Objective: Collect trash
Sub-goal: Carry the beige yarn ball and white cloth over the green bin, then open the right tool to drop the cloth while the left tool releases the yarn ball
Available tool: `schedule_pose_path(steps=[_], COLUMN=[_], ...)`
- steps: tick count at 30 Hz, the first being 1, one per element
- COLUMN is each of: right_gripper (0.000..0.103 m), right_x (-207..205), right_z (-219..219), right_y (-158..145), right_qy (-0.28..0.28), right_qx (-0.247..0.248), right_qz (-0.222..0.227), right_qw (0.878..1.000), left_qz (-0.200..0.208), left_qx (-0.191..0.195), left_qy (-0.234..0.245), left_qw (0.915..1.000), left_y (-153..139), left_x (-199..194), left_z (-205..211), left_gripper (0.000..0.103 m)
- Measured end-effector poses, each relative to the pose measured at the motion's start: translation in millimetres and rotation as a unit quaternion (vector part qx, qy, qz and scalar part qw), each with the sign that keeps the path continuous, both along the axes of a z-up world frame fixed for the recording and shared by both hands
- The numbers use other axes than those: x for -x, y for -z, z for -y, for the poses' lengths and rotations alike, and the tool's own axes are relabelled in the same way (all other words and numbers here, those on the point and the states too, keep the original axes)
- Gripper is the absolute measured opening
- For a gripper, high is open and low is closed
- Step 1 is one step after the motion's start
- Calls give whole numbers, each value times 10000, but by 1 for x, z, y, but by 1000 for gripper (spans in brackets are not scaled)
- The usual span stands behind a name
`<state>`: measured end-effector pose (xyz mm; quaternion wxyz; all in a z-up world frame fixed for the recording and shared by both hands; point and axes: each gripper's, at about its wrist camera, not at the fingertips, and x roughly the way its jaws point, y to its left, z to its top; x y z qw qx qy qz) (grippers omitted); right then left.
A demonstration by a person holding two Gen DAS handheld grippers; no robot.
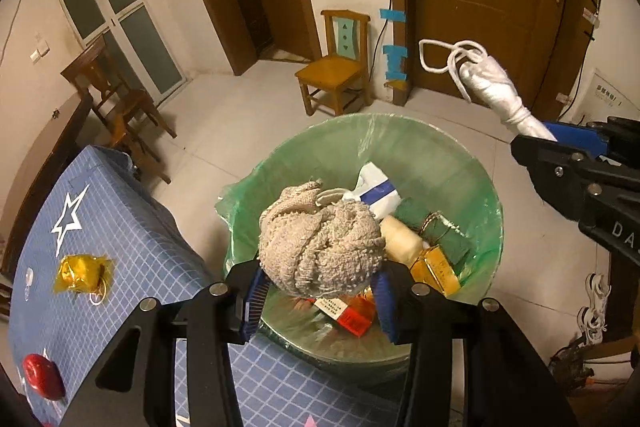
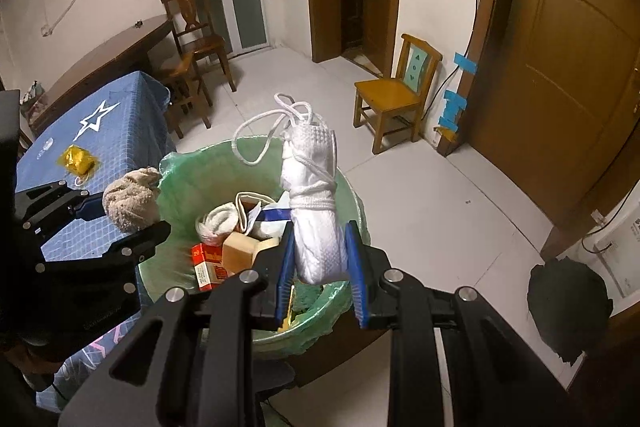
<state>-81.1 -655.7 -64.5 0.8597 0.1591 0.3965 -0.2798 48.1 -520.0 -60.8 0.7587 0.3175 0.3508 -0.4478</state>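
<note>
My left gripper (image 1: 318, 297) is shut on a crumpled beige towel (image 1: 320, 243) and holds it over the near rim of the green-lined trash bin (image 1: 472, 163). My right gripper (image 2: 320, 273) is shut on a white cloth bundle tied with white cord (image 2: 314, 203), held over the bin's (image 2: 176, 183) right rim. The bundle (image 1: 492, 87) and right gripper (image 1: 540, 141) show at the right of the left wrist view. The towel (image 2: 132, 203) and left gripper (image 2: 116, 223) show at the left of the right wrist view. The bin holds a red cigarette pack (image 2: 206, 263), a white-and-blue wrapper (image 1: 376, 189) and gold boxes (image 1: 434, 269).
A blue checked table (image 1: 120, 227) stands left of the bin, with a yellow wrapper (image 1: 82, 273) and a red object (image 1: 42, 375) on it. A small wooden chair (image 2: 396, 95) stands by the far wall. Dark wooden chairs (image 2: 192, 39) and a dark table are at the back left.
</note>
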Motion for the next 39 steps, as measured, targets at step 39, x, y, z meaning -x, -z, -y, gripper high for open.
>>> schedule_pose_path(steps=[39], right_gripper=[47], right_x=[3], right_z=[6], right_y=[5], right_qy=[146], right_qx=[8], right_qz=[82], right_qw=[9999], left_qz=[-86], left_qx=[-36], left_qy=[-234], left_qw=[9997], left_y=[-1], left_x=[-15], left_z=[2], left_gripper=[71])
